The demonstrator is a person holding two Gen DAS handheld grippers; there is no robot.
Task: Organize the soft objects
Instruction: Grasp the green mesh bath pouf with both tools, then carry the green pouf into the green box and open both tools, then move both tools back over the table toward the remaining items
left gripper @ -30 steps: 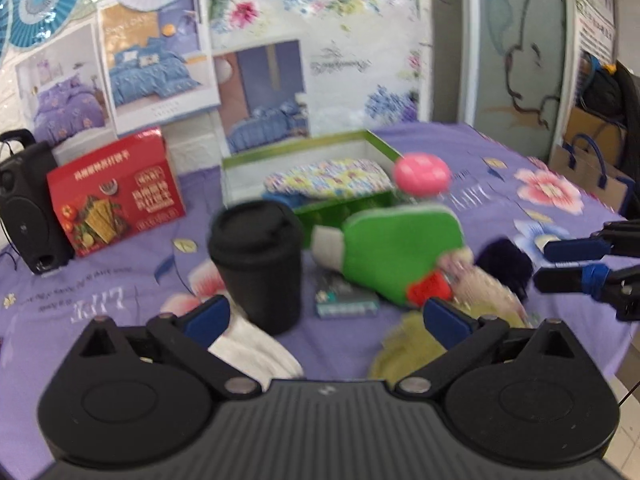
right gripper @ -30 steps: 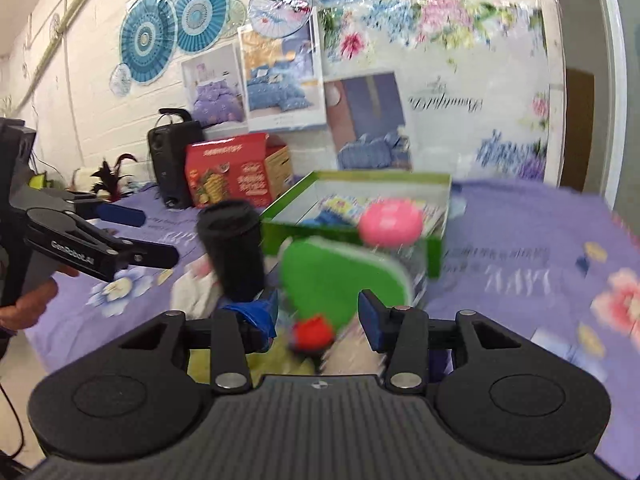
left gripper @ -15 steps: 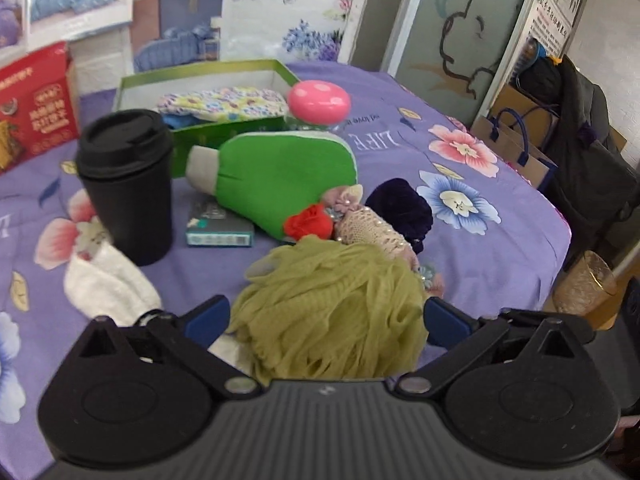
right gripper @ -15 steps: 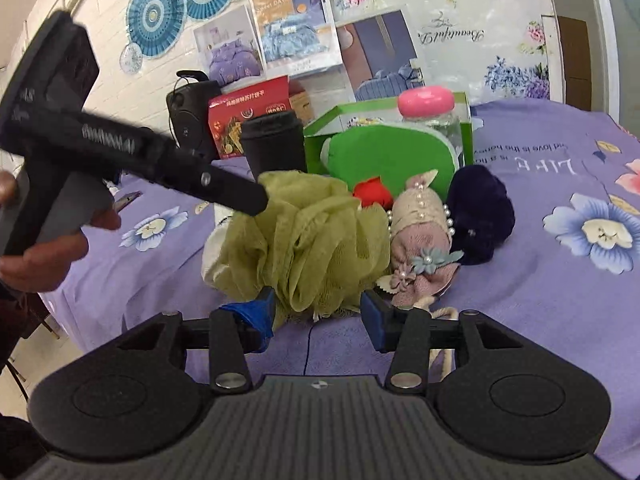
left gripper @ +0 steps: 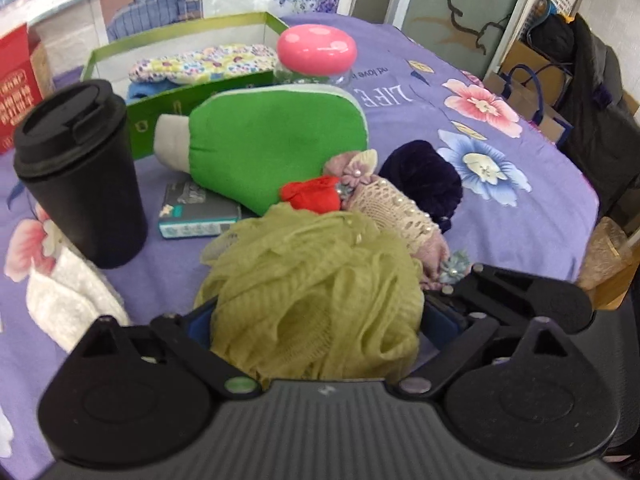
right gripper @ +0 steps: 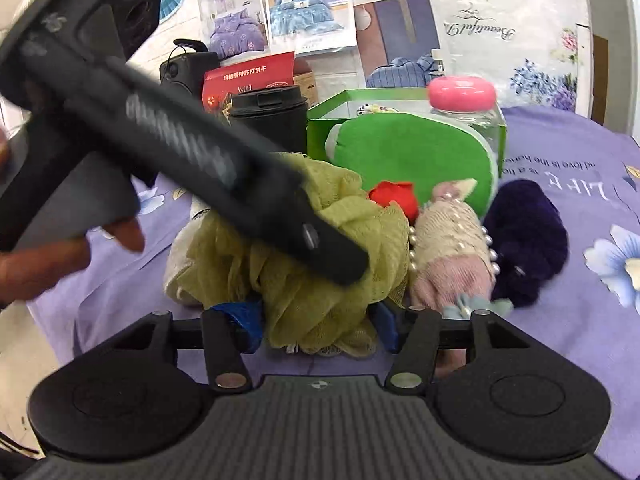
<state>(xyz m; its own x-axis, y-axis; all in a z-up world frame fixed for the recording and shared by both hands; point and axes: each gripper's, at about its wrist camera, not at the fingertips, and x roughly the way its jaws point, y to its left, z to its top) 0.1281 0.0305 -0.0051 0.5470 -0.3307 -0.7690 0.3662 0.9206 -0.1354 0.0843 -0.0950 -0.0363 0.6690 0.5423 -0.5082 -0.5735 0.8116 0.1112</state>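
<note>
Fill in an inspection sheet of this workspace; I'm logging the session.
Surface: purple floral cloth covers the table.
Job's things: olive mesh pouf, green mitt, pink knit piece, navy scrunchie, white cloth.
Clutter: black cup, green box, pink-lidded jar, small teal box.
Grippers: left tool and right tool both straddle the pouf.
Cables: nothing seen.
Surroundings: posters, speaker.

left gripper (right gripper: 332, 264) blurred | loofah (left gripper: 316, 300) hides left gripper fingertips
</note>
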